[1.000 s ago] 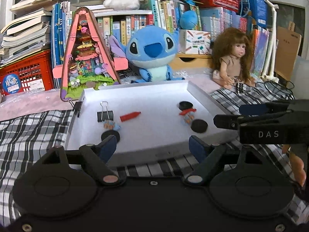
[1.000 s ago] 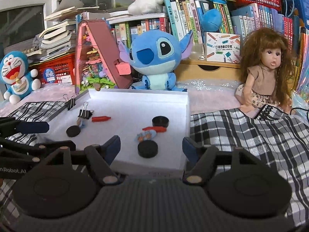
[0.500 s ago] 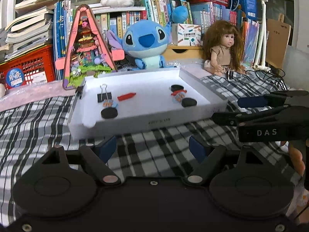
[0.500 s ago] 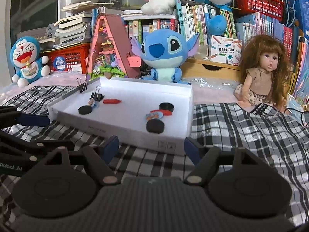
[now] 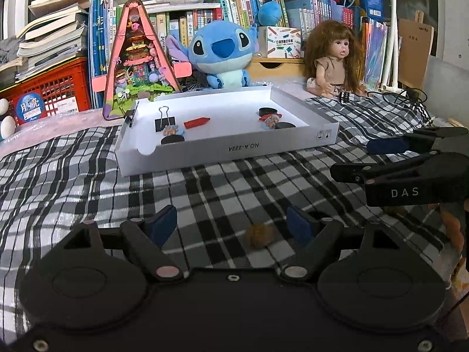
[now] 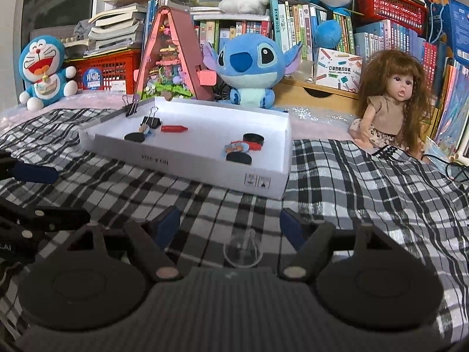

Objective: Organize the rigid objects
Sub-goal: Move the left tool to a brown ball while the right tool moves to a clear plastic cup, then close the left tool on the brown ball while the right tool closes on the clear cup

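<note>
A white tray [image 5: 211,154] [image 6: 187,161] lies on the checked cloth. It holds a black binder clip [image 5: 165,120], a red crayon-like piece [image 5: 196,123], three black discs [image 6: 239,157] and small colourful figures [image 6: 234,147]. My left gripper [image 5: 231,226] is open, low over the cloth in front of the tray. A brown walnut-like nut [image 5: 259,236] lies between its fingers, untouched. My right gripper [image 6: 228,226] is open too, with a small clear dome-shaped piece [image 6: 242,249] on the cloth between its fingers. Each gripper shows at the other view's edge.
Behind the tray stand a blue plush [image 5: 219,52], a pink triangular toy house [image 5: 137,58] and a doll [image 6: 392,99]. A blue cat plush [image 6: 44,70], a red crate [image 5: 49,88], stacked books and shelves fill the back. A cable [image 5: 410,99] lies at far right.
Both grippers have drawn back from the tray and sunk toward the cloth. The tray now looks farther off, and the nut and the clear piece have come into view between the fingers.
</note>
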`<action>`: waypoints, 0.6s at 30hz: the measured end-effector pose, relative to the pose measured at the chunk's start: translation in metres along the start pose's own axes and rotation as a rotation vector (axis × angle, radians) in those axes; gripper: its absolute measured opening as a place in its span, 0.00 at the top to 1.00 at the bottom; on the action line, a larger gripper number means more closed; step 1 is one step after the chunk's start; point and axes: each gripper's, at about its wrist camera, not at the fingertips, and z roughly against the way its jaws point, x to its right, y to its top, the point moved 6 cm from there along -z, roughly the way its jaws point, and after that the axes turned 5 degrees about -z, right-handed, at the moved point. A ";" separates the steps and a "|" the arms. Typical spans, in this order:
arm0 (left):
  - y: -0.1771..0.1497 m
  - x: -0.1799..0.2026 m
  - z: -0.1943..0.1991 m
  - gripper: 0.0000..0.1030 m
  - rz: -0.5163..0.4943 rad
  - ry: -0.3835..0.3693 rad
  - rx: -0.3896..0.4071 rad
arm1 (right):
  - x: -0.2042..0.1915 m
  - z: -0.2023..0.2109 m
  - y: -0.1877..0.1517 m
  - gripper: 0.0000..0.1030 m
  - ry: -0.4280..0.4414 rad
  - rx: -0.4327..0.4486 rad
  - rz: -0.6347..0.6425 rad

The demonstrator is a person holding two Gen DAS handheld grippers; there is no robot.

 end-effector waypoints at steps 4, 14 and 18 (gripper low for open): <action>-0.005 0.001 0.001 0.29 -0.008 -0.011 -0.002 | -0.001 0.002 -0.005 0.18 -0.012 0.001 0.007; -0.014 0.005 -0.003 0.49 -0.004 -0.047 -0.023 | 0.000 -0.003 -0.017 0.18 -0.044 0.002 -0.004; -0.013 0.007 -0.004 0.55 -0.002 -0.059 -0.024 | 0.001 -0.003 -0.018 0.18 -0.044 0.003 -0.012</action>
